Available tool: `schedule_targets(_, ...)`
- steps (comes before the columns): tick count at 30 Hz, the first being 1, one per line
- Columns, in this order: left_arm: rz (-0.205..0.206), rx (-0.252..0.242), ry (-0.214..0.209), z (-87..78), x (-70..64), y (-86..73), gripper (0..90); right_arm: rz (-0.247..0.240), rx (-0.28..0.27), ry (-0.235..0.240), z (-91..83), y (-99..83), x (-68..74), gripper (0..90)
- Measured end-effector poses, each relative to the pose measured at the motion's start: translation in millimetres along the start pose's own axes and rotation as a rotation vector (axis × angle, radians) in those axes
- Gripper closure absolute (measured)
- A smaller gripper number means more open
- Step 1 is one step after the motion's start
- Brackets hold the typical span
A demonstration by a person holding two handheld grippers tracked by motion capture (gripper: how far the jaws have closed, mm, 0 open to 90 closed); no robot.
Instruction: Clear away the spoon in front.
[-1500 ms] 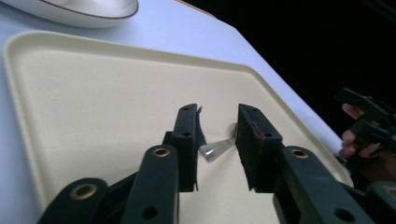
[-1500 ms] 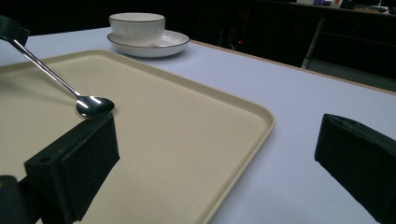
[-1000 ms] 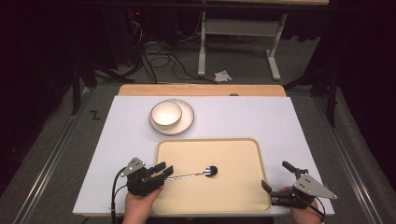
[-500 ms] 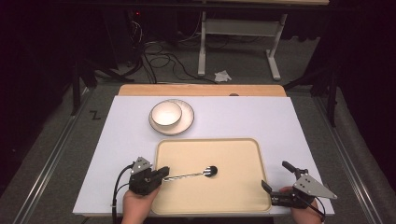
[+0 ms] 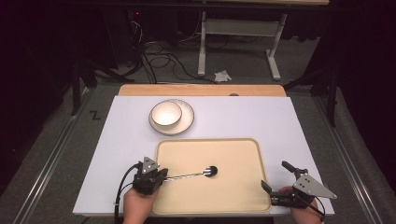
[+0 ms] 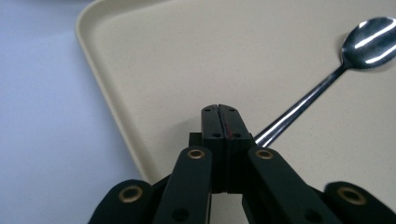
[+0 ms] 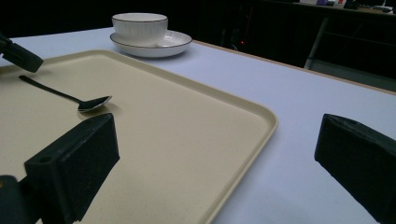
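Centrally, tray: a beige tray [image 5: 233, 198] lies on the white table [image 5: 289, 126], near the person's edge.
Spoon: a metal spoon [image 5: 196, 174] lies flat on the tray, left of the middle.
Spoon axis: its long axis runs nearly left to right across the table, tilted a little; the bowl end [image 5: 211, 171] points right, toward the tray's middle, and the handle end points left toward the left gripper.
Left gripper: the left gripper [image 6: 219, 112] sits at the tray's left rim with its jaws pressed together. In the left gripper view the handle [image 6: 299, 109] comes out beside and under the right jaw, not between the tips; whether it touches the jaw cannot be told.
Right gripper: the right gripper [image 5: 276, 185] is at the tray's near right corner, jaws wide apart, with nothing between them; one jaw is over the tray, the other over the table.
Bowl and plate: a white bowl [image 5: 166, 114] stands on a plate [image 5: 186, 122] beyond the tray's far left corner, well apart from both grippers.
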State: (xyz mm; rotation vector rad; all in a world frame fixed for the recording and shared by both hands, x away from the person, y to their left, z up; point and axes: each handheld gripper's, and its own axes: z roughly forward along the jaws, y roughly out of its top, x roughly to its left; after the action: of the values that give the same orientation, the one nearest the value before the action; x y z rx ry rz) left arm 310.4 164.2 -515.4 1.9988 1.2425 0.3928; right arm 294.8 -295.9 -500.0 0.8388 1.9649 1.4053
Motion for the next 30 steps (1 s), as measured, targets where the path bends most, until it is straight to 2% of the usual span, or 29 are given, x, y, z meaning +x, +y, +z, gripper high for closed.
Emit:
schedule_targets(5, 0.022, 0.030, -0.004, 1.9, -5.3, -0.9, 90.0, -0.004, -0.004, 0.002, -0.4, 0.3, -0.4, 0.5)
schedule_targets(8, 0.057, 0.041, -0.004, 0.3, -11.2, -1.6, 90.0, -0.007, -0.005, 0.005, -0.1, 0.4, -0.6, 0.5)
schedule_targets(9, 0.062, 0.047, -0.017, -0.2, -14.5, -2.3, 90.0, -0.007, -0.005, 0.005, -0.1, 0.4, -0.6, 0.5)
schedule_targets(11, 0.101, 0.069, -0.043, -3.1, -25.3, -4.3, 90.0, 0.001, -0.005, 0.006, 0.2, 0.7, 0.2, 0.5)
schedule_targets(13, 0.109, 0.073, -0.051, -3.6, -28.0, -4.7, 90.0, 0.000, -0.007, 0.006, 0.5, 0.9, 0.4, 0.5)
schedule_targets(14, 0.130, 0.082, -0.069, -4.6, -34.8, -5.9, 90.0, 0.000, -0.007, 0.007, 0.6, 1.0, 0.5, 0.5)
schedule_targets(15, 0.130, 0.082, -0.069, -4.6, -34.8, -5.9, 90.0, 0.000, -0.007, 0.007, 0.6, 1.0, 0.5, 0.5)
schedule_targets(19, 0.150, 0.092, -0.114, -4.6, -48.0, -6.9, 90.0, -0.006, -0.003, 0.003, 0.9, 1.4, 1.2, 0.5)
schedule_targets(20, 0.151, 0.090, -0.117, -3.8, -48.5, -6.1, 90.0, -0.004, -0.003, 0.003, 0.7, 1.4, 1.4, 0.5)
schedule_targets(23, 0.105, 0.044, -0.126, -0.4, -46.7, -0.2, 90.0, -0.006, -0.006, 0.003, 0.6, 1.3, 0.6, 0.5)
schedule_targets(24, 0.105, 0.044, -0.126, -0.4, -46.7, -0.2, 90.0, -0.006, -0.006, 0.003, 0.6, 1.3, 0.6, 0.5)
schedule_targets(25, 0.089, 0.021, -0.126, 1.7, -46.7, 4.2, 90.0, -0.005, -0.005, 0.001, 0.8, 1.1, 0.4, 0.5)
schedule_targets(28, 0.094, -0.010, -0.144, 12.2, -56.3, 17.6, 90.0, -0.009, -0.002, 0.002, 1.4, 0.9, 0.2, 0.5)
schedule_targets(30, 0.094, -0.010, -0.159, 16.5, -60.7, 20.9, 90.0, -0.011, -0.002, 0.002, 1.3, 0.8, 0.2, 0.5)
